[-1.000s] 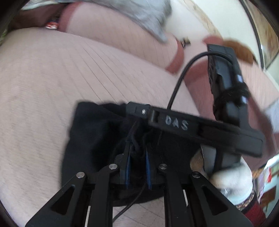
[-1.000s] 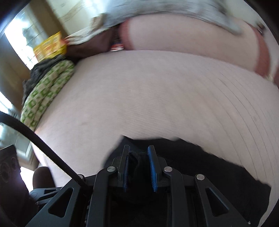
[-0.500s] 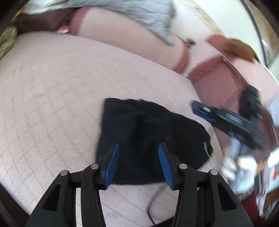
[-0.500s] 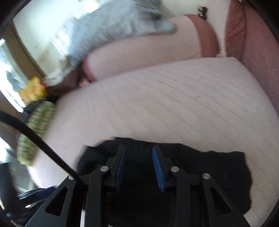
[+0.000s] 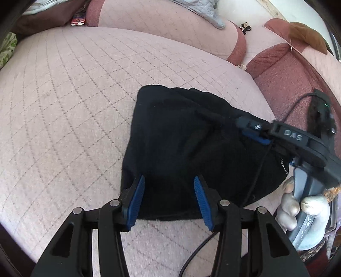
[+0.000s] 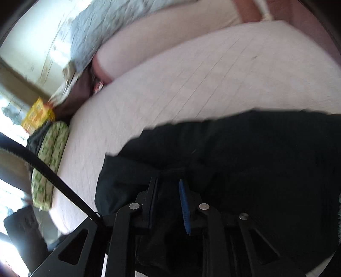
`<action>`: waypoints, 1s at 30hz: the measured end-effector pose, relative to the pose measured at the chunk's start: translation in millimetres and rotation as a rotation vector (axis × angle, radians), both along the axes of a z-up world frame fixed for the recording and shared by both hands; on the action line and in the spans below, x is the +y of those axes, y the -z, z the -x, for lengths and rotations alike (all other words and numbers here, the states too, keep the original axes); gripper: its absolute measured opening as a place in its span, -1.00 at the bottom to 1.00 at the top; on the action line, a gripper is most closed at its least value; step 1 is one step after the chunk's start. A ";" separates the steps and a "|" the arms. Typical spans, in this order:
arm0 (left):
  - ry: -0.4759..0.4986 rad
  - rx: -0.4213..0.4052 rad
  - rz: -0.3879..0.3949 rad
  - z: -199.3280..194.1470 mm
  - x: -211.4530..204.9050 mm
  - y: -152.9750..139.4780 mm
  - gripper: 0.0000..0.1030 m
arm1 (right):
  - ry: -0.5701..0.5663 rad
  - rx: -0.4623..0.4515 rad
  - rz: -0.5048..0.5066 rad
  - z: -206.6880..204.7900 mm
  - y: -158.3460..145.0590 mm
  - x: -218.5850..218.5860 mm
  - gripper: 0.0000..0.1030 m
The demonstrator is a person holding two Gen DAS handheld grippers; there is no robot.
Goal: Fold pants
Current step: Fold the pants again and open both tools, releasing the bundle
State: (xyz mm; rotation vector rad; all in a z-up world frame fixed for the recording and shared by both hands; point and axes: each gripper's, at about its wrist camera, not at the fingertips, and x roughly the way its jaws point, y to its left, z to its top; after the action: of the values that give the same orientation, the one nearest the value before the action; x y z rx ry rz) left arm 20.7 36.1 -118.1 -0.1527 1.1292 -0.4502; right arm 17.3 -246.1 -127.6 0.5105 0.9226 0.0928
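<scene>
Black pants (image 5: 187, 144), folded into a compact bundle, lie on the pink quilted sofa seat (image 5: 70, 102). My left gripper (image 5: 168, 191) hovers open over the bundle's near edge, and its blue pads (image 5: 136, 200) touch nothing. My right gripper (image 5: 251, 131) reaches in from the right at the bundle's far right side, held by a white-gloved hand (image 5: 298, 208). In the right wrist view the pants (image 6: 255, 153) fill the lower half. The right gripper (image 6: 167, 181) is partly open there, with a bump of black cloth between its jaws; no squeeze shows.
Pink back cushions (image 5: 162, 23) and a grey quilted blanket (image 5: 202, 10) line the back of the seat. A maroon armrest (image 5: 283, 70) rises at right. A green patterned cloth (image 6: 49, 162) and a yellow box (image 6: 38, 115) sit at the seat's left end. A black cable (image 5: 257, 170) crosses the pants.
Both grippers let go of the black cloth and opened. The left one drew back to the near edge. The right one swung to the pants' right side, rolled and came down onto the cloth.
</scene>
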 end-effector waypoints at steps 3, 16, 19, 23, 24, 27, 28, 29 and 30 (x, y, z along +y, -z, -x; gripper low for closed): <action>-0.029 -0.043 -0.069 7.9 7.0 -16.4 -0.01 | 0.028 -0.050 -0.025 20.3 -17.8 -9.9 -0.28; -0.018 -0.289 -0.320 32.3 -23.3 -67.0 0.21 | 0.104 -0.028 -0.035 127.2 -7.8 -22.0 -0.12; 0.003 -0.307 -0.325 35.8 -29.2 -71.2 0.21 | 0.118 -0.014 -0.038 135.1 -1.1 -23.3 -0.10; 0.025 -0.315 -0.330 36.4 -36.9 -73.7 0.21 | 0.140 -0.006 -0.056 141.4 3.6 -28.7 -0.08; 0.028 -0.317 -0.333 37.1 -38.3 -74.4 0.21 | 0.145 -0.005 -0.057 143.1 4.7 -30.2 -0.08; 0.043 -0.321 -0.340 36.7 -45.3 -75.3 0.21 | 0.155 -0.008 -0.063 146.5 5.8 -34.7 -0.07; 0.048 -0.321 -0.341 36.1 -47.8 -75.4 0.21 | 0.157 -0.008 -0.064 145.7 5.5 -35.5 -0.07; 0.053 -0.320 -0.342 35.3 -50.1 -75.1 0.21 | 0.162 -0.009 -0.066 147.1 6.0 -37.4 -0.07; 0.057 -0.320 -0.344 35.1 -52.6 -75.0 0.21 | 0.165 -0.011 -0.067 148.5 6.9 -39.5 -0.06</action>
State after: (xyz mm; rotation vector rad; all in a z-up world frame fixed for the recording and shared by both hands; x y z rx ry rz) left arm -14.4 -16.5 -43.1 0.2454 0.8804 -0.3111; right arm -131.2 -285.6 -134.5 0.6460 0.8659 -0.0227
